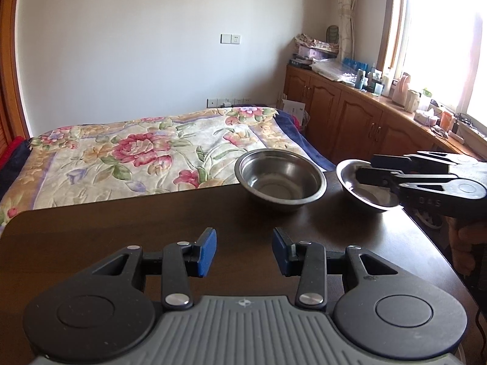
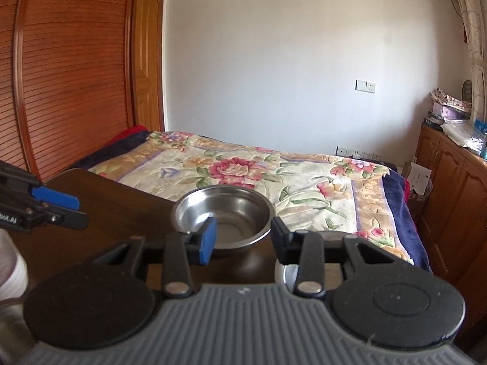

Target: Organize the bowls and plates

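Both tools sit low over a dark brown worktop [image 1: 127, 213]. My left tool [image 1: 244, 251] hangs above the bare near part of the wood, its blue-padded fingers [image 1: 207, 252] spread apart with nothing between them. My right tool [image 2: 243, 240] also has its fingers parted and holds nothing; from the left camera I see it reaching in from the right, level with the dishes, its tips over a shallow steel plate [image 1: 365, 188]. That plate lies near the right edge of the worktop, and from the right camera only a pale sliver of it shows under the tool's right finger.

Just left of the plate, close beside it, a deeper steel bowl [image 1: 280, 179] stands upright and empty at the far edge of the worktop. I cannot tell whether bowl and plate touch.

Beyond the worktop lies a bed [image 1: 146, 152] under a flowered cover. Wooden cabinets [image 1: 350, 112] run along the right wall under a bright window [image 1: 441, 36], their top crowded with bottles and boxes. Slatted wooden doors [image 2: 67, 70] stand at the far left.
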The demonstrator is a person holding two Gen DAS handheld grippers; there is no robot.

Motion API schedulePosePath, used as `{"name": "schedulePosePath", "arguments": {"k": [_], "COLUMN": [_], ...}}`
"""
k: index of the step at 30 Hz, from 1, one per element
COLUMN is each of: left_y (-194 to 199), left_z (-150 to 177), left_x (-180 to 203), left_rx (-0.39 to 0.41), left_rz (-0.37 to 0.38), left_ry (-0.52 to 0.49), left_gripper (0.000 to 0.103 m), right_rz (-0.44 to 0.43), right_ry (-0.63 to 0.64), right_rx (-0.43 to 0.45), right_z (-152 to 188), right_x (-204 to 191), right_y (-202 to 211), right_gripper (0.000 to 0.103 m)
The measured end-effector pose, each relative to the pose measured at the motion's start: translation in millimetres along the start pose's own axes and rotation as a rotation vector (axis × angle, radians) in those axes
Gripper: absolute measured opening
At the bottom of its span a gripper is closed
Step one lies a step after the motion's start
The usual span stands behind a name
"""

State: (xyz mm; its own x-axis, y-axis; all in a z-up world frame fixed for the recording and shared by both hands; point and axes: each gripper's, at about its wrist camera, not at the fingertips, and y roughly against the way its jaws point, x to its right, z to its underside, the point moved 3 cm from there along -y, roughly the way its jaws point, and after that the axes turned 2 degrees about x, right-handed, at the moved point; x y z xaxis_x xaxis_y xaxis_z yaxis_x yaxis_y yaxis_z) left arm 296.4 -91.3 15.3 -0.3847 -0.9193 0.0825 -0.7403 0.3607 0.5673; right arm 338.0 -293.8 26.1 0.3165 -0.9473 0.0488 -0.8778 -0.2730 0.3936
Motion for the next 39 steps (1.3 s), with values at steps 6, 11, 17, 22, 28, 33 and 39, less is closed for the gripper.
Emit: {"name": "schedulePosePath", "arguments": {"k": [6,11,17,22,28,33,39], "left_y": [-26,-42,-61,-75,-90,-98,-100], "left_z": [-10,-21,-27,-31,-33,-33,-34], "left_x": [-4,-8,-6,-4,-3,-2,-4], "left_rx": [-0.017,-0.02,-0.033,-0.042,-0.058,-0.068,-0.067], "left_rz": [-0.013,-0.022,-0.013,-0.001,0.009,0.018,0.024], "left_ry": [0.006,0.019,0.028,0.039,0.069,0.082,0.084], "left_gripper": [0.043,0.043,0.043,0.043,0.043,0.043,0.041], "right_rz": [0.01,0.006,-0.002,-0.001,0.016,0.024,0.027], "right_ry": [-0.002,0.002,0.004,0.015,0.025,0.032,0.041], "right_rx": [-0.036,-0.064,-0.096,-0.114,-0.134,-0.145,-0.158], "right_z": [-1,-1,0,-3,-5,-6,-7], "right_x": [8,9,8,4,4,2,1], "right_y": [-32,-48,-59,-66,-72,-76,-80], "right_gripper": [0.04,0.04,0.04,0.04,0.04,0.04,0.041]}}
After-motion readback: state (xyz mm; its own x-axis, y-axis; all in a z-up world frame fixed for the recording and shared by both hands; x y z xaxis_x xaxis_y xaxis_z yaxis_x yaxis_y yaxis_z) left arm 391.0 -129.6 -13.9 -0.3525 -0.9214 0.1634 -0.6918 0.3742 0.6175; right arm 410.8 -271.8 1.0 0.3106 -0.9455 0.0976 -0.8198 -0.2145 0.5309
